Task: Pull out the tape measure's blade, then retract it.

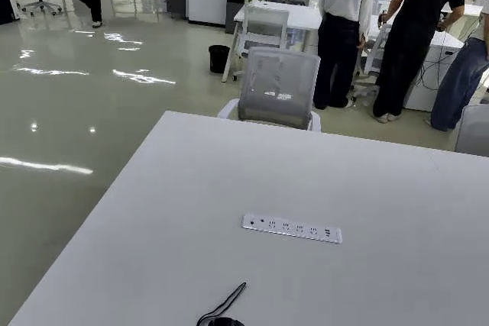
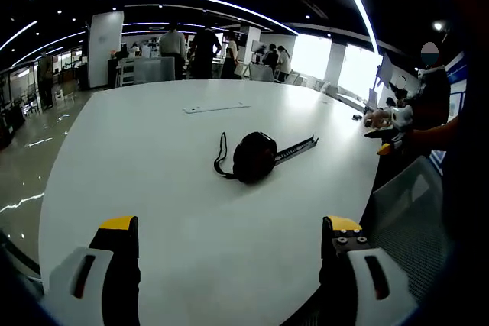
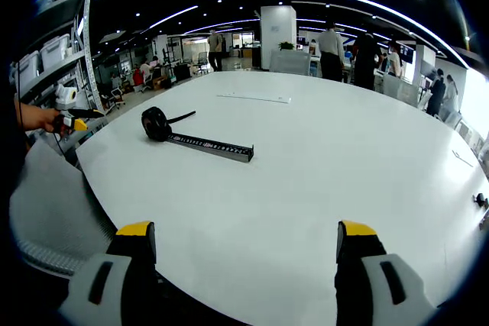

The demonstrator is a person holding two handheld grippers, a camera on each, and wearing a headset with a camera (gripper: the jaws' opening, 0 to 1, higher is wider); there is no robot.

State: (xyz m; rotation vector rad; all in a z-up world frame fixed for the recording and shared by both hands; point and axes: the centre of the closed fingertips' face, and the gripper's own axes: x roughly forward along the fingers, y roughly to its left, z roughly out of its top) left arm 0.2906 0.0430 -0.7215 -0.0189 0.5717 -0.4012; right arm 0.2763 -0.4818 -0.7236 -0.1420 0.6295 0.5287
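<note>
On white table (image 3: 321, 173) tape measure (image 2: 254, 156) lies w/ blade (image 3: 212, 146) part out, well ahead of left gripper (image 2: 229, 224), jaws spread wide, & ahead-left of right gripper (image 3: 248, 228), jaws likewise spread, touching neither.

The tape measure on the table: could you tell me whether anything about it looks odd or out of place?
The tape measure has its blade lying pulled out flat on the table, held by nothing: left claw and right claw are open, clear of it. Nothing looks damaged.
</note>
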